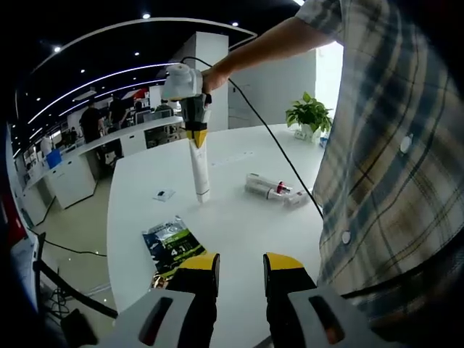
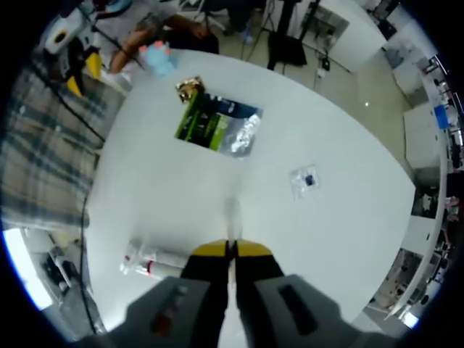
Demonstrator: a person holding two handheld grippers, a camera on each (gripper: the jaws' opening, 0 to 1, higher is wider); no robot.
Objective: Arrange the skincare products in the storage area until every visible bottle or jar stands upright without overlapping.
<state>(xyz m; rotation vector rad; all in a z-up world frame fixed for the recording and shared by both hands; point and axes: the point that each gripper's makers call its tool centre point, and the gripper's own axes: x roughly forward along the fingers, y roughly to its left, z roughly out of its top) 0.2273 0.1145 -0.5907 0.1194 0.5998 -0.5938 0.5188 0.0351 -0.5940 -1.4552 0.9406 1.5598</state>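
My right hand-held gripper (image 1: 196, 138) sits upper centre of the left gripper view, jaws pinched on the top of a white tube (image 1: 201, 170), its foot on the bench (image 1: 239, 217) and the body close to upright. In the right gripper view I'm looking straight down that tube (image 2: 233, 214): it runs up from the closed yellow tips at bottom centre, the right hand-held gripper (image 2: 232, 249) clamped tight on it.

My left hand-held gripper (image 1: 241, 262) waits at the bottom of its own view, jaws apart, holding nothing.

Outward now: two bottles (image 1: 272, 188) lie on their sides right of centre, touching or nearly so; they appear again lower left in the right gripper view (image 2: 152, 261). A dark green packet (image 1: 172, 243) lies flat at lower left, and a small sachet (image 1: 164, 194) sits apart from it. A potted plant (image 1: 310, 116) stands at the far edge.

So, my reading: one tube almost standing, not released; the two lying bottles remain to be stood up and spaced apart. Early days.
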